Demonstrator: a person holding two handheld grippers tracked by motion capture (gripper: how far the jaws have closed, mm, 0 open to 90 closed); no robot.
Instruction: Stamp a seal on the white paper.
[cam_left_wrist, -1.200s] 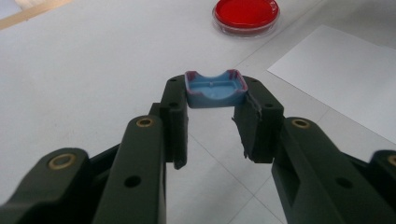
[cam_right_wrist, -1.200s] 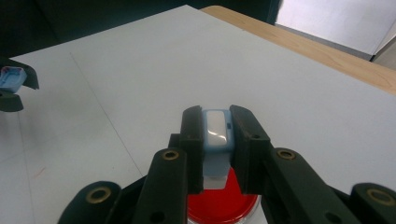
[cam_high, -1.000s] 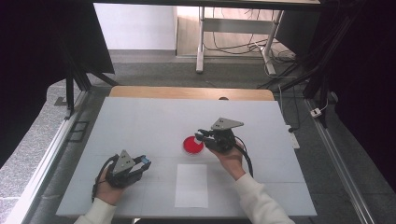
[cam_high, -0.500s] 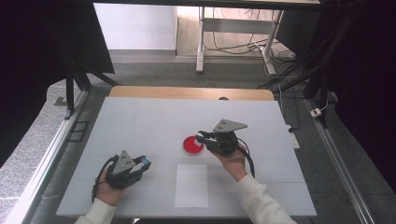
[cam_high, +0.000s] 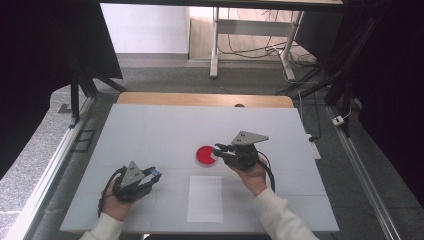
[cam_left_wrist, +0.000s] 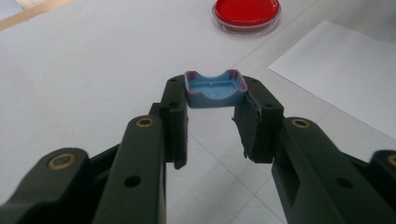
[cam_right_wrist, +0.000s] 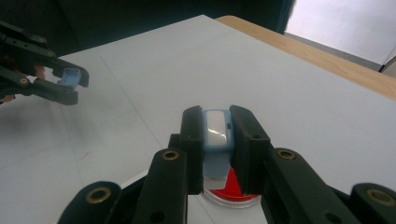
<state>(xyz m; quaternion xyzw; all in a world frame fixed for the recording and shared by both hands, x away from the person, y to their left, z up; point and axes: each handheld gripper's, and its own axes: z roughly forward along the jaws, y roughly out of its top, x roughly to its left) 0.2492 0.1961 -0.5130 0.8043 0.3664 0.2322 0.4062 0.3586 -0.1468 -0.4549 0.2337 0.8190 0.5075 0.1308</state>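
Observation:
A round red dish (cam_high: 204, 156) sits mid-table. My right gripper (cam_high: 219, 149) hovers at the dish's right edge, shut on a small pale blue piece with a white face (cam_right_wrist: 217, 130). In the right gripper view the red dish (cam_right_wrist: 233, 192) lies just under my right gripper (cam_right_wrist: 217, 116). At the front left my left gripper (cam_high: 152, 175) is shut on a small blue tray-shaped piece with a pinkish rim (cam_left_wrist: 215, 88), held a little above the table. The left gripper (cam_left_wrist: 215, 92) points toward the red dish (cam_left_wrist: 246, 11).
A white sheet of paper (cam_high: 205, 198) lies flat near the front edge, between the two hands; the same paper (cam_left_wrist: 345, 79) shows in the left gripper view. The white tabletop (cam_high: 160, 130) has a wooden strip (cam_high: 205, 99) along its far edge. Dark frames flank the table.
My right gripper has drifted slightly right and toward the front with its piece. The left gripper and the red dish have stayed put.

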